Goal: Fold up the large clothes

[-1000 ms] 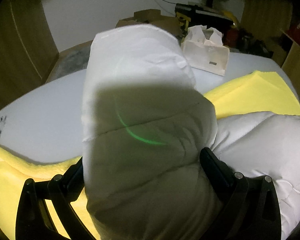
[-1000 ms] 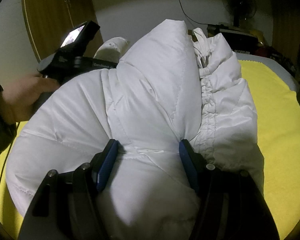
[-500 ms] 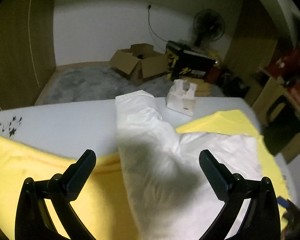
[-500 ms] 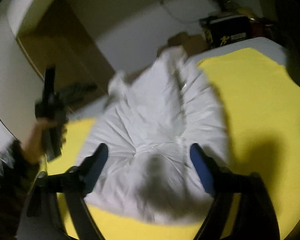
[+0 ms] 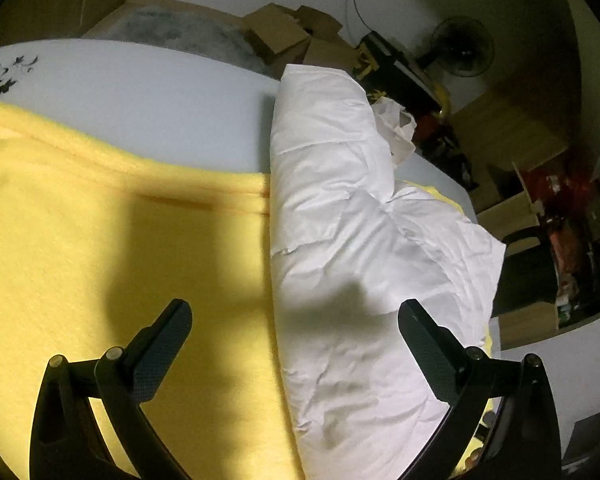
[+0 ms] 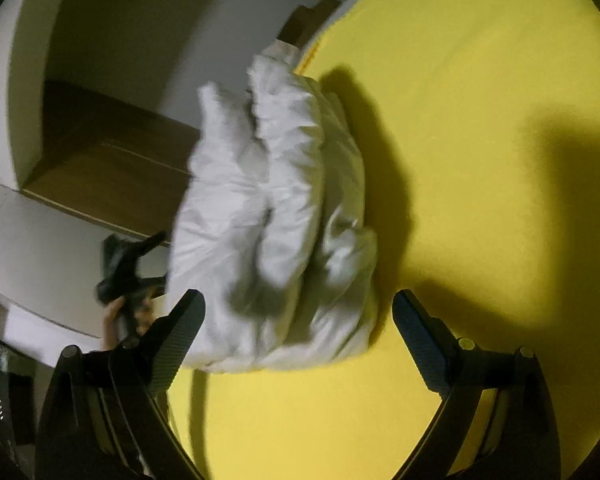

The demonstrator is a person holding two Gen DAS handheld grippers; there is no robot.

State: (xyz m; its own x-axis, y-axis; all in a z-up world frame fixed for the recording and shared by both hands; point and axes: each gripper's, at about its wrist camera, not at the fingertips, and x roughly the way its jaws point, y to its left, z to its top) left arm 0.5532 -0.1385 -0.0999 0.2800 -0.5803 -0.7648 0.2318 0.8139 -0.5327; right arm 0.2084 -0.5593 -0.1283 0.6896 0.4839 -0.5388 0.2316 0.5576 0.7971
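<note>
A white puffy jacket [image 5: 332, 200] lies folded lengthwise on a yellow blanket [image 5: 100, 240], one sleeve end reaching onto the white surface beyond. My left gripper [image 5: 296, 320] hovers above its near part, open, with no pad touching the cloth. In the right wrist view the jacket [image 6: 272, 220] is a bunched white bundle on the blanket [image 6: 480, 160]. My right gripper [image 6: 300, 312] stands back from it with its jaws opening wide and nothing pressed between them. At the left of that view a hand [image 6: 114, 320] holds the other gripper's black body.
The blanket covers a white tabletop [image 5: 140, 92] with a dark leaf print at its left end. A crumpled white bag [image 5: 396, 128] sits past the jacket. On the floor beyond are cardboard boxes [image 5: 292, 36], a grey rug [image 5: 180, 32] and a fan [image 5: 464, 52].
Both grippers were shut on the raised jacket a second ago. They have let go, opened and pulled back while rolling, and the jacket has dropped flat onto the blanket.
</note>
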